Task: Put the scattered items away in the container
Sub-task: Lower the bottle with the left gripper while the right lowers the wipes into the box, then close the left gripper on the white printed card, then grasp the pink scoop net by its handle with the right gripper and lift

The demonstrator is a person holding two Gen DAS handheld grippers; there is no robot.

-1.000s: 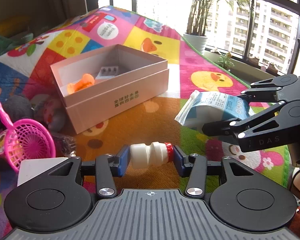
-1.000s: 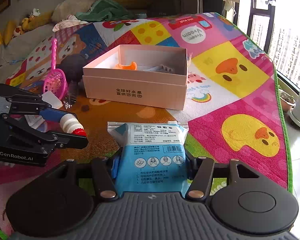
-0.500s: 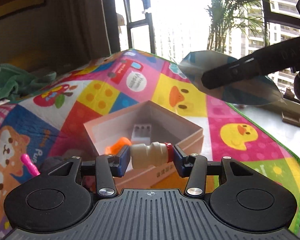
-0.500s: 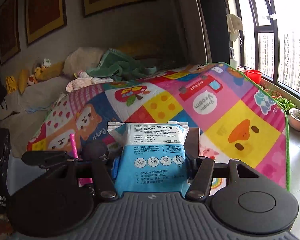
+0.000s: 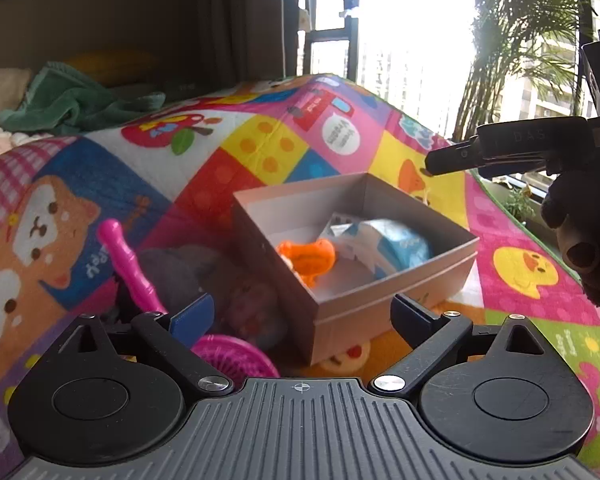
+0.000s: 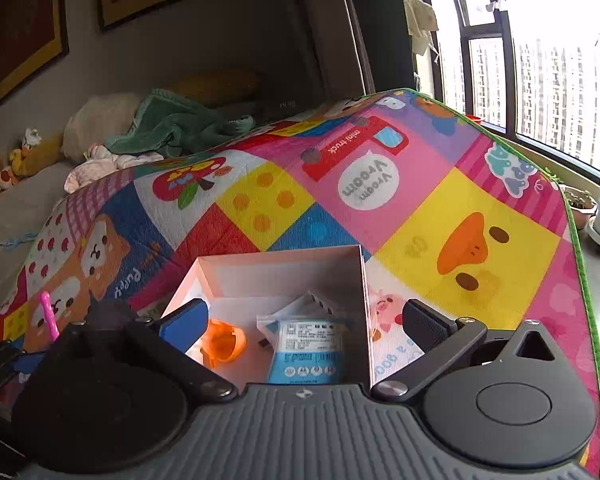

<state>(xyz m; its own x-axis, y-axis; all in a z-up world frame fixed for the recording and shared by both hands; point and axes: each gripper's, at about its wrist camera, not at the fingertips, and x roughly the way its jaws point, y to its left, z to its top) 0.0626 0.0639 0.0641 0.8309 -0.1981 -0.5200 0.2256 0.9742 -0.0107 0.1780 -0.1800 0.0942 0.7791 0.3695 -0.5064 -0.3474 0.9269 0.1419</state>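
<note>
Box (image 5: 396, 300) holds wipes (image 6: 306, 350) and orange toy (image 5: 308, 258); pink net (image 5: 236, 354) beside it remains; I keep both grippers (image 5: 300, 312) (image 6: 306, 320) wide open, empty.

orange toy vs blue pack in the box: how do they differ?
The orange toy is small, solid orange and plastic-looking; the blue pack is larger, soft, blue and white with a printed label. Seen from the left wrist, the toy lies left of the pack. Both rest inside the box.
</note>
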